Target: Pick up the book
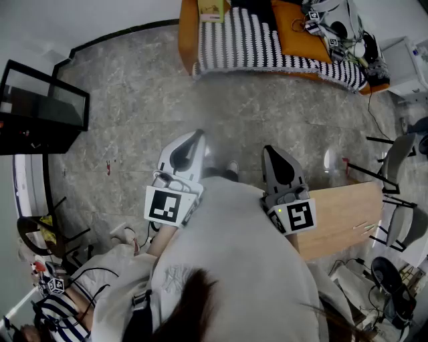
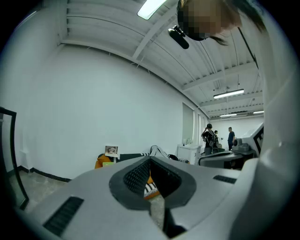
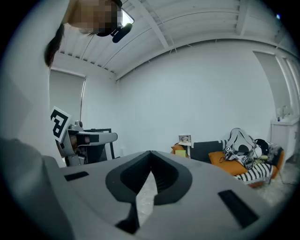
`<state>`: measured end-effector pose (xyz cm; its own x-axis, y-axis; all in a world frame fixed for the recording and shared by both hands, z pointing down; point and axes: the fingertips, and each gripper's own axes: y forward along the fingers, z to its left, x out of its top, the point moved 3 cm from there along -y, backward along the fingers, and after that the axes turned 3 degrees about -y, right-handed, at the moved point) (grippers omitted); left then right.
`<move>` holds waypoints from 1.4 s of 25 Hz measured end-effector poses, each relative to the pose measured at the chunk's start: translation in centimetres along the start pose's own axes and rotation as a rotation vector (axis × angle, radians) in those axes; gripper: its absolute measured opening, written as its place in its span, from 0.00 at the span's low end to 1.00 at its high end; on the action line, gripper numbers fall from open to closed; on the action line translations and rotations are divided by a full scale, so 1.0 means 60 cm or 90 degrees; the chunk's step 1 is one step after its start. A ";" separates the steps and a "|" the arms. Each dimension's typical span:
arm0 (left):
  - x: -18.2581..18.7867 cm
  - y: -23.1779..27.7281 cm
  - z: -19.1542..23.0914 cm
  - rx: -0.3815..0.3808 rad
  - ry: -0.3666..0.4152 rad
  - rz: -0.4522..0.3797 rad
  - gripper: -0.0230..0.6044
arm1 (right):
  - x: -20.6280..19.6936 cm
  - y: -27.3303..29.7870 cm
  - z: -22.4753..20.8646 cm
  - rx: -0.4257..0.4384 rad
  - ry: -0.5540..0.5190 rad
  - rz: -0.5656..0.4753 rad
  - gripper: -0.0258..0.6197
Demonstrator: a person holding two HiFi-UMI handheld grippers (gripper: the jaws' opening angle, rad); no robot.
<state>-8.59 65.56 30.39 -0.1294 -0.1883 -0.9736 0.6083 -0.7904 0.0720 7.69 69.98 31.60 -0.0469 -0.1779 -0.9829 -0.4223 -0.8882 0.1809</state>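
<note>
A small yellow-green book (image 1: pixel 211 9) with a picture on it stands at the left end of the orange sofa (image 1: pixel 188 40), far ahead of me. It shows small in the left gripper view (image 2: pixel 111 151) and in the right gripper view (image 3: pixel 184 139). My left gripper (image 1: pixel 198 133) and right gripper (image 1: pixel 269 149) are held side by side close to my body, above the grey floor, pointing towards the sofa. Both are shut with nothing between the jaws; the tips meet in the left gripper view (image 2: pixel 150 159) and the right gripper view (image 3: pixel 151 152).
A striped black-and-white cover (image 1: pixel 254 47) and a bag with square markers (image 1: pixel 328 27) lie on the sofa. A black glass stand (image 1: pixel 40 110) is at the left, a wooden table (image 1: pixel 348 214) and chairs (image 1: pixel 394 167) at the right. Several people (image 2: pixel 208 136) stand far off.
</note>
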 end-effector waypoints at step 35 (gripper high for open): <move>-0.015 0.075 0.028 0.072 0.016 -0.002 0.05 | -0.024 0.055 -0.102 0.066 0.024 0.001 0.07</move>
<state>-7.04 61.22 31.93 -0.1106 -0.1730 -0.9787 0.5153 -0.8520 0.0924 11.92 64.72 33.79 -0.0141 -0.1972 -0.9803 -0.5131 -0.8400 0.1764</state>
